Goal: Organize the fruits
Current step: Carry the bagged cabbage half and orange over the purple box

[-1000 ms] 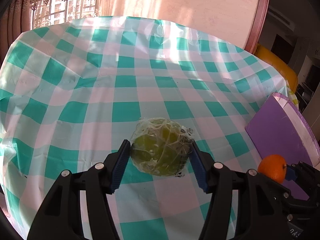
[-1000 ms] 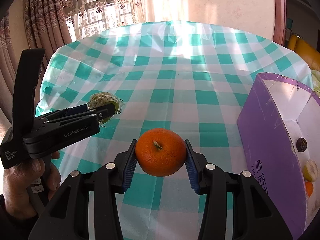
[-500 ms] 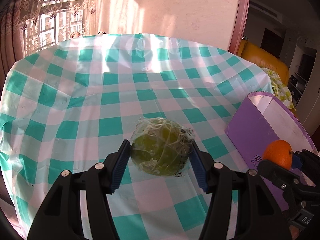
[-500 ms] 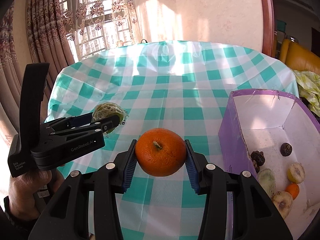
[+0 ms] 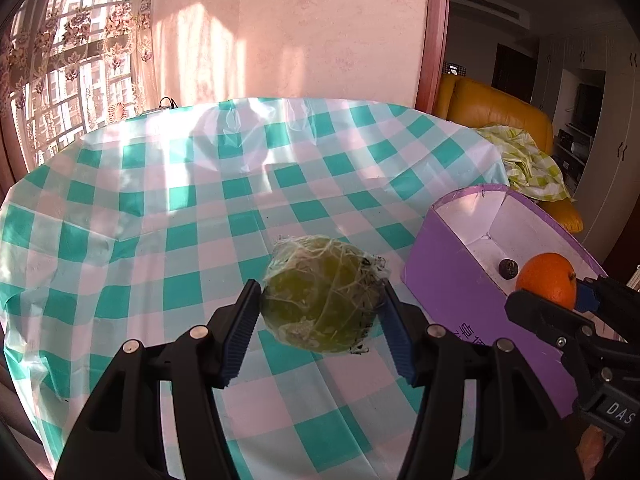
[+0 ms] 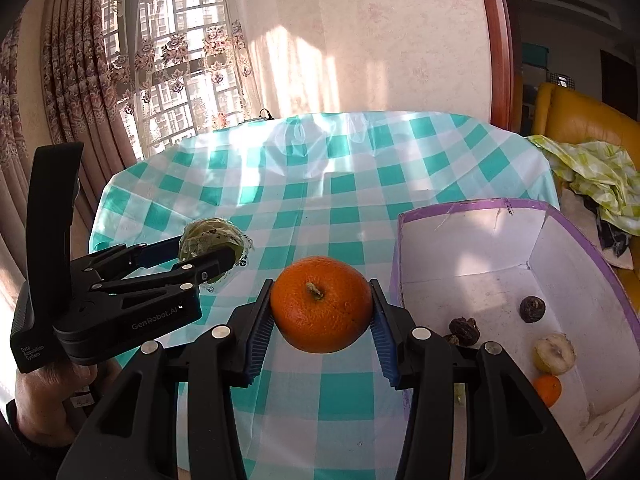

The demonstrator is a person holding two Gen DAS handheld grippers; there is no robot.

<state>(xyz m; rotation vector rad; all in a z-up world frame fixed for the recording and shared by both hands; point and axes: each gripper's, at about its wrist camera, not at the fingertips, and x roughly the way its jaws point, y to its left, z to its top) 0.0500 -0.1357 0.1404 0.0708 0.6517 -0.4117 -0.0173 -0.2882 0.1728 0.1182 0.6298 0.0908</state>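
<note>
Gripping a round green fruit wrapped in clear plastic film (image 5: 322, 300), the left gripper (image 5: 320, 332) holds it clear above the teal-and-white checked tablecloth (image 5: 180, 216), to the left of the open purple cardboard box with a white inside (image 6: 472, 236). The right gripper (image 6: 322, 330) has its blue ribbed pads (image 6: 262, 330) pressed on both sides of a round orange (image 6: 322, 304), stem facing the camera, just left of the box's near wall. Inside the box lie two dark wrinkled fruits (image 6: 532, 309), a pale cut fruit (image 6: 554, 354) and a small orange fruit (image 6: 548, 390).
</note>
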